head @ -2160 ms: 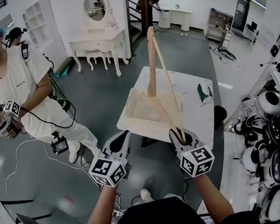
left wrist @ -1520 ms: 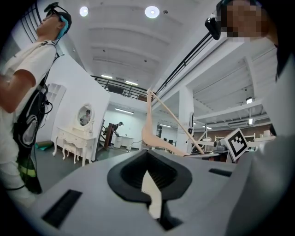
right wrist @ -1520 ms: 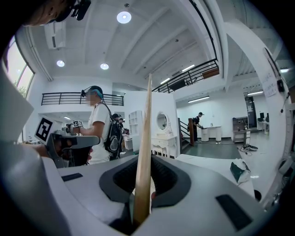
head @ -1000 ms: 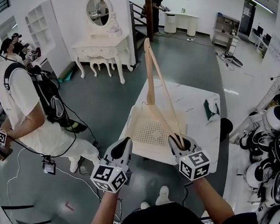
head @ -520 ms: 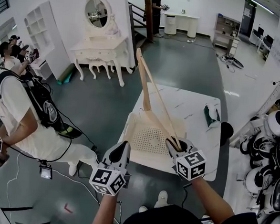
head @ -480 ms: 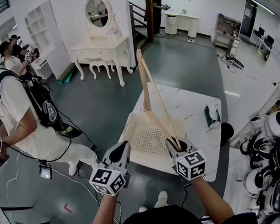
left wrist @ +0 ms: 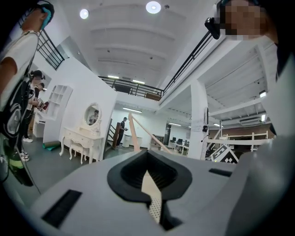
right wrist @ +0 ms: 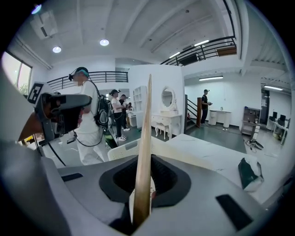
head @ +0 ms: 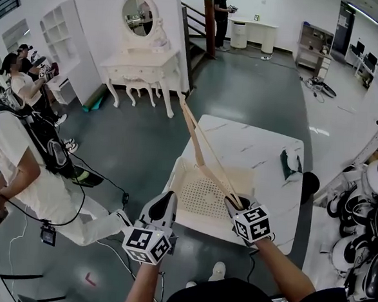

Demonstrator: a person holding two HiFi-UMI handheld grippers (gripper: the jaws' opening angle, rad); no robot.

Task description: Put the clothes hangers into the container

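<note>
A pale wooden clothes hanger (head: 201,156) stands tilted over the cream perforated container (head: 177,185), with its top leaning left and away. My right gripper (head: 236,202) is shut on the hanger's lower end at the container's near right corner. The right gripper view shows the hanger (right wrist: 144,152) rising straight out from between the jaws. Just off the container's near left corner, my left gripper (head: 164,203) is shut and holds nothing. The left gripper view shows the hanger (left wrist: 134,138) beyond the left gripper (left wrist: 150,179).
The container sits on a white marble table (head: 266,152), which also carries a dark green object (head: 290,164). A person (head: 27,161) with cables stands on the left. A white dressing table (head: 143,66) is behind, and round white units (head: 372,211) crowd the right edge.
The hanger has tipped lower and further to the left, with the right gripper still closed on its end. The left gripper has hardly moved. The person on the left has shifted.
</note>
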